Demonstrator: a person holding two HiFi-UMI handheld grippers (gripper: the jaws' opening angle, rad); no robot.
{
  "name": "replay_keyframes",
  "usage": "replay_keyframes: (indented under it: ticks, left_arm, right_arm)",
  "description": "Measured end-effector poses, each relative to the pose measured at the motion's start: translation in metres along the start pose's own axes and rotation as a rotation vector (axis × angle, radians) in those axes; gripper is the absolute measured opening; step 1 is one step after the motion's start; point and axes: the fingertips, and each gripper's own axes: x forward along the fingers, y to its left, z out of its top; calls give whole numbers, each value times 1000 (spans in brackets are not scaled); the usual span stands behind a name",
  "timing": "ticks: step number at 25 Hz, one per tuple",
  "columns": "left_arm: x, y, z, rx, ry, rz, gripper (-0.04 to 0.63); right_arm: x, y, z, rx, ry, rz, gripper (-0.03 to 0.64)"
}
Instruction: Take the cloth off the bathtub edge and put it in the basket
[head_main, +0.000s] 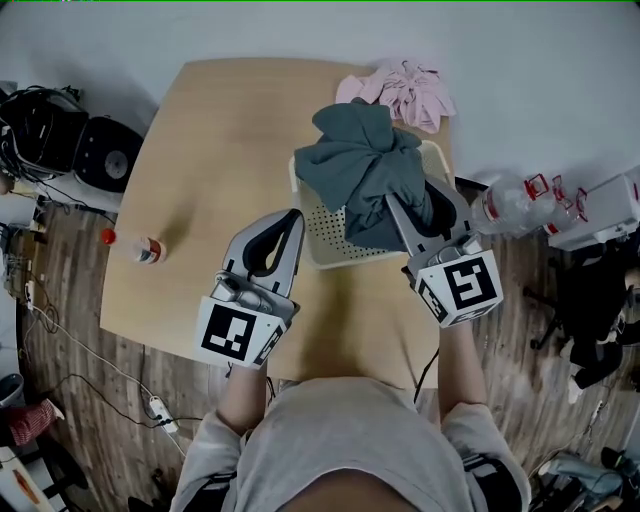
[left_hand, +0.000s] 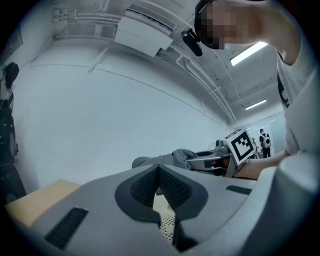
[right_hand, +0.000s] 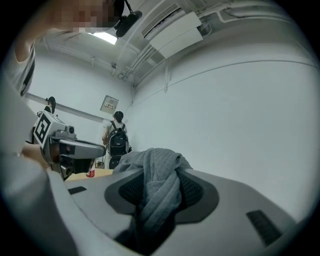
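A grey cloth (head_main: 365, 165) hangs bunched over a white perforated basket (head_main: 330, 258) on the wooden table (head_main: 220, 130). My right gripper (head_main: 400, 210) is shut on the cloth's lower folds, just above the basket's right side. The right gripper view shows the cloth (right_hand: 157, 190) twisted between the dark pads (right_hand: 125, 190) and rising past them. My left gripper (head_main: 293, 217) points at the basket's left rim, shut with nothing in it; the left gripper view shows its tips (left_hand: 159, 170) meeting over the basket's mesh (left_hand: 167, 227), with the cloth (left_hand: 165, 161) beyond.
A pink cloth (head_main: 400, 90) lies at the table's far edge behind the basket. A small bottle (head_main: 148, 250) with a red cap lies near the table's left edge. A clear plastic bottle (head_main: 515, 205) sits off to the right. A person with a backpack (right_hand: 118, 140) stands far off.
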Motion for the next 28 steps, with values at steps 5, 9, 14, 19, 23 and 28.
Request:
replay_keyframes:
  ticks: [5, 9, 14, 19, 23, 28]
  left_arm:
    - [7, 11, -14, -31, 25, -9, -5]
    - [5, 20, -25, -56, 42, -5, -4]
    - [5, 34, -35, -78, 54, 4, -5]
    - [4, 43, -44, -94, 64, 7, -4]
    - [4, 45, -50, -101, 74, 8, -5]
    - [5, 48, -57, -113, 86, 10, -4]
  right_arm:
    - [26, 2, -34, 8, 98, 49, 158]
    - [42, 13, -61, -14, 187, 109, 158]
    - [60, 24, -97, -46, 291, 161, 158]
    - [73, 29, -125, -43, 380, 205, 158]
    - [81, 31, -149, -59, 466, 227, 158]
    - [93, 32, -170, -51, 538, 258, 158]
